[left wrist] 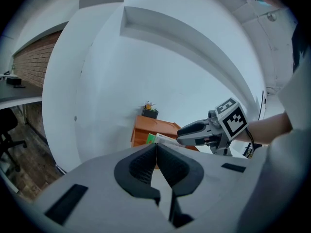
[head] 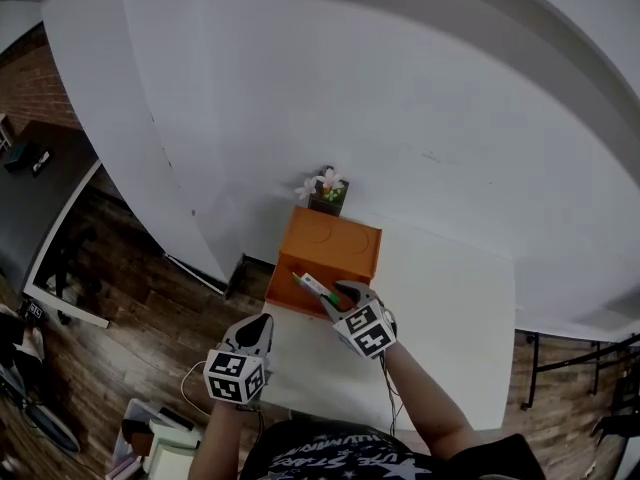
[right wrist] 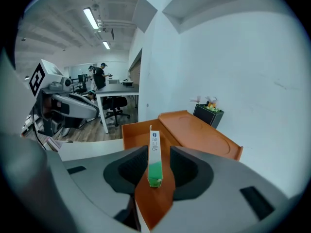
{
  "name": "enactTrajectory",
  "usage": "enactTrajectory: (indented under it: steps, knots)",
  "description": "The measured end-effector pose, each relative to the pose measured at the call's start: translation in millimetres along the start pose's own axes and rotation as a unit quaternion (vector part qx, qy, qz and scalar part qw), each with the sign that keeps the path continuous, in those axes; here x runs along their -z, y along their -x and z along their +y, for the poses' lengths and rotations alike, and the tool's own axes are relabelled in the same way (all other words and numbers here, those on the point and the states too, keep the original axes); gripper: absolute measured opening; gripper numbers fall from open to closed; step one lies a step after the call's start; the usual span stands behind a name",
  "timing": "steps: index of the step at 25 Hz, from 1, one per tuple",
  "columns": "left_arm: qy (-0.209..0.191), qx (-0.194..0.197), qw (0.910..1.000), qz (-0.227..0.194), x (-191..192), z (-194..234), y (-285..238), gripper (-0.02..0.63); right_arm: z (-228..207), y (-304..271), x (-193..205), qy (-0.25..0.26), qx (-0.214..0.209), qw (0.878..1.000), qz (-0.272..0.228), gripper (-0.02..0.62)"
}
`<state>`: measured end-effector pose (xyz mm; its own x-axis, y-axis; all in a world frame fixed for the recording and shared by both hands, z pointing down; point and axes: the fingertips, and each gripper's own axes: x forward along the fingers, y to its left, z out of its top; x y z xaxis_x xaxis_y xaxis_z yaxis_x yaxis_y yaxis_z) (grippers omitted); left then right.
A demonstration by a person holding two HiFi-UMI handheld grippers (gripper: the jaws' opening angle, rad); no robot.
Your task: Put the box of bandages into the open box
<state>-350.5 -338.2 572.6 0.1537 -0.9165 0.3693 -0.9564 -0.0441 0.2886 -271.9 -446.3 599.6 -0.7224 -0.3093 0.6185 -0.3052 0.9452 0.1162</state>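
Observation:
The orange box [head: 325, 250] stands open on the white table [head: 455, 318], its lid [right wrist: 197, 132] folded back toward the wall. My right gripper [head: 341, 290] reaches over the box's front edge and is shut on the box of bandages [head: 312, 284], a slim white carton with a green end [right wrist: 154, 152]. The carton pokes forward over the box's hollow [right wrist: 136, 132]. In the left gripper view the carton [left wrist: 162, 139] juts out of the right gripper [left wrist: 183, 131]. My left gripper [head: 258, 326] is shut and empty, at the table's left front beside the orange box [left wrist: 146, 129].
A small dark planter with flowers [head: 328, 192] stands against the white wall behind the orange box. The table's left edge drops to a wood floor [head: 150, 308]. Desks, chairs and people [right wrist: 99, 76] are far off in the room.

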Motion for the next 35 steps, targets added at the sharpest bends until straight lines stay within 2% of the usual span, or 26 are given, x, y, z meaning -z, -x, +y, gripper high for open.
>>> enactTrajectory:
  steps: [7,11,14,16,24,35]
  knots:
    - [-0.026,0.000,0.9995,-0.018,-11,-31,16,0.020,-3,44,-11,-0.016,0.029,0.998,-0.049,0.126]
    - [-0.033,-0.008,0.9991,-0.026,-14,-45,30,0.020,1,70,-10,-0.029,0.028,0.997,-0.069,0.123]
    - [-0.038,-0.013,0.9989,-0.026,-12,-59,40,0.020,1,90,-1,-0.044,0.040,0.996,-0.070,0.068]
    - [-0.038,-0.015,0.9988,-0.027,-9,-70,46,0.020,0,102,7,-0.058,0.045,0.995,-0.072,0.060]
    - [-0.036,-0.018,0.9988,-0.028,6,-115,63,0.020,9,150,35,-0.091,0.045,0.992,-0.082,0.055]
    - [-0.045,-0.021,0.9980,-0.039,21,-170,88,0.020,26,214,66,-0.095,0.050,0.990,-0.095,0.054]
